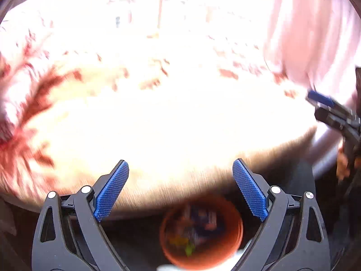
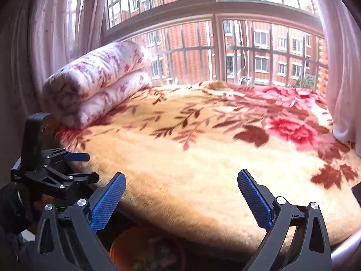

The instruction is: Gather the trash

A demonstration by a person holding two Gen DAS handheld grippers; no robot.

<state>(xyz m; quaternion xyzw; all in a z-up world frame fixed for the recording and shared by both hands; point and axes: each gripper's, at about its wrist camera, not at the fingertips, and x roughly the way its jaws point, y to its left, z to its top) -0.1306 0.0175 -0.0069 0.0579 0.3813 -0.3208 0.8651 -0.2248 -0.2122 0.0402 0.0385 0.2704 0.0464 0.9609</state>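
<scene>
Two grippers are in view, both with jaws spread wide and nothing between the blue pads. The left gripper (image 1: 180, 189) hangs above the near edge of the bed, its fingers framing an orange bin (image 1: 202, 231) that sits low beside the bed. Inside the bin lies mixed trash (image 1: 191, 230), blurred; yellow-green and dark blue pieces can be made out, no more. The right gripper (image 2: 181, 199) also points over the bed edge, with the same bin (image 2: 126, 246) partly visible under its left finger. Neither gripper touches the bin or its contents. A cream blanket with red flowers (image 2: 203, 153) covers the bed, and a folded floral quilt (image 2: 97, 79) rests at its far left, against the barred window (image 2: 225, 45). The left wrist view is heavily overexposed.
</scene>
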